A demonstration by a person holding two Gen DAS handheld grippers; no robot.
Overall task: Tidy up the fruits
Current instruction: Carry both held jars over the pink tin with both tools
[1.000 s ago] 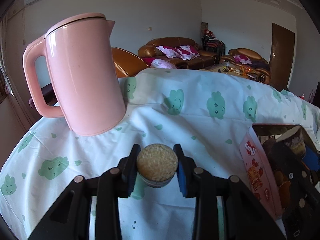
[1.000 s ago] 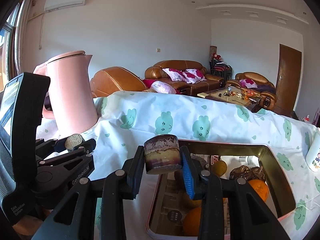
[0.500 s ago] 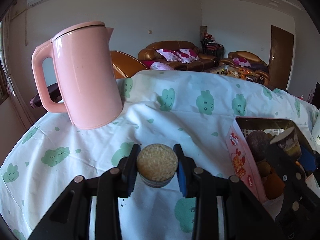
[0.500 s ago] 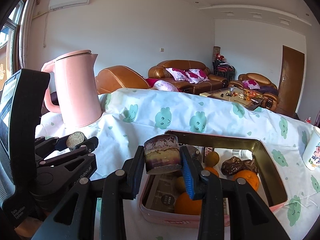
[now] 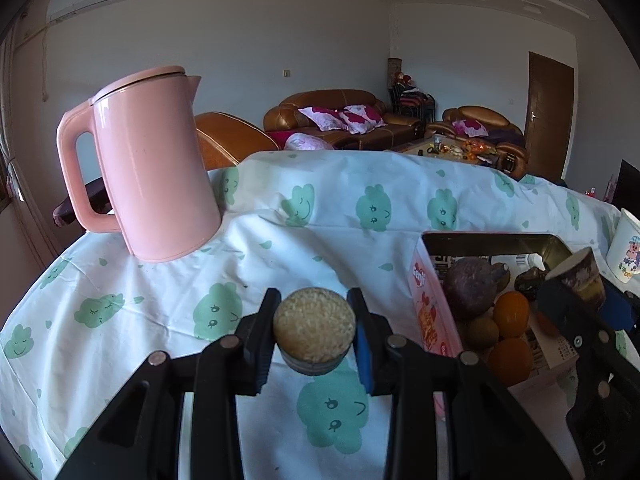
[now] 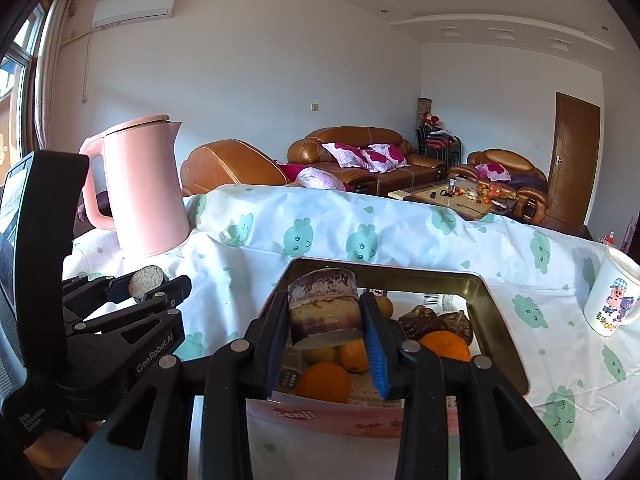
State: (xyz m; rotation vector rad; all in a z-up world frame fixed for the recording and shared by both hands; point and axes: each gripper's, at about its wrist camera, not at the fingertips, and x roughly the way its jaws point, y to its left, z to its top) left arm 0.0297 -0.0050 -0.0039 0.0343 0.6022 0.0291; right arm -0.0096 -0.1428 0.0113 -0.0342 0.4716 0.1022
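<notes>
Now R cane chunk (image 6: 325, 307) over tin (image 6: 496, 312).

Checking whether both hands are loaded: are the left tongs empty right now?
No: the left tongs are clamped on a short sugarcane piece, its pale cut end facing the camera.

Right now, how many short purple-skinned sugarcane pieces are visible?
2 sugarcane pieces: one in the left gripper, one in the right gripper over the pink rectangular tin; more could hide among its fruit.
</notes>
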